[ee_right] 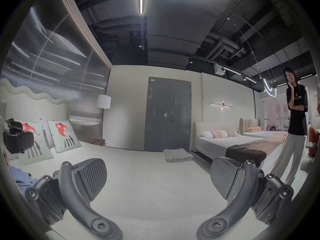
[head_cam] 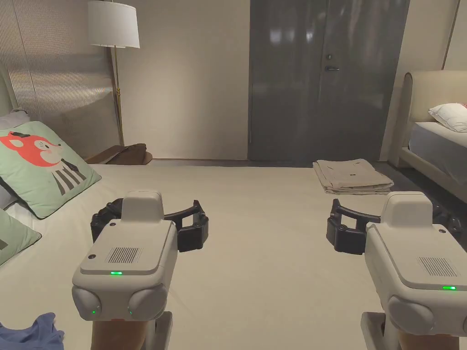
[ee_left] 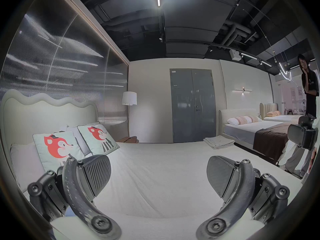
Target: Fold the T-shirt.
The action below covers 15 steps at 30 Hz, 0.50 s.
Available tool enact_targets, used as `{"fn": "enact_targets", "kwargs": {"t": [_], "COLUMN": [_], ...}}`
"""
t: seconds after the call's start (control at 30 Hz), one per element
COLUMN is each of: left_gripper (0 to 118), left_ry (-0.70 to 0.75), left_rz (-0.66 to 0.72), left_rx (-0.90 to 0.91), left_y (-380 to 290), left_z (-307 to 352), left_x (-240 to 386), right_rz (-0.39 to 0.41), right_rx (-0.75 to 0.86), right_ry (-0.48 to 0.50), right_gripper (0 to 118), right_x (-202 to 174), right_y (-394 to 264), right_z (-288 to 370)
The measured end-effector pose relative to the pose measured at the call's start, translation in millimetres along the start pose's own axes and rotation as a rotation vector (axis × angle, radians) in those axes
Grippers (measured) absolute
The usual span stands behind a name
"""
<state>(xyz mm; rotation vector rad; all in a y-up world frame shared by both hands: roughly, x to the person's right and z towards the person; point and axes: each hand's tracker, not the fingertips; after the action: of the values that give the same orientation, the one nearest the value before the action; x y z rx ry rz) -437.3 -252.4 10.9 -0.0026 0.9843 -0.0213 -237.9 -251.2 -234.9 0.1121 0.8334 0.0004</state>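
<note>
Folded beige T-shirt (head_cam: 352, 177) lying flat at the far right of the bed (head_cam: 255, 255), near its far edge and well apart from both tools. Left gripper (head_cam: 150, 223) and right gripper (head_cam: 387, 228) held above the bare sheet, jaws apart, nothing between them. 2 fox cushions (ee_left: 74, 145) at the headboard. Blue cloth (head_cam: 32, 332) at the near left corner.

bed cover (head_cam: 255, 255): lying as matt, finely textured cream cloth
door (head_cam: 319, 82): showing a glossy grey finish
left gripper (ee_left: 158, 176): showing ribbed matt black pads (ee_left: 97, 172)
lampshade (head_cam: 113, 23): looking like matt white fabric
</note>
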Motion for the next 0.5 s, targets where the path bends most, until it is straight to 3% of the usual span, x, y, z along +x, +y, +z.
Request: {"fn": "enact_targets", "kwargs": {"t": [0.5], "left_gripper": [111], "left_ry": [0.005], "left_rz": [0.006], "left_rx": [-0.001], "left_y": [-0.3], "left_z": [0.9], "left_x": [-3.3], "right_rz": [0.008], "right_rx": [0.006], "right_ry": [0.014], "right_gripper": [117], "right_x": [-6.8], "right_y": [4.0], "right_z": [-0.7]}}
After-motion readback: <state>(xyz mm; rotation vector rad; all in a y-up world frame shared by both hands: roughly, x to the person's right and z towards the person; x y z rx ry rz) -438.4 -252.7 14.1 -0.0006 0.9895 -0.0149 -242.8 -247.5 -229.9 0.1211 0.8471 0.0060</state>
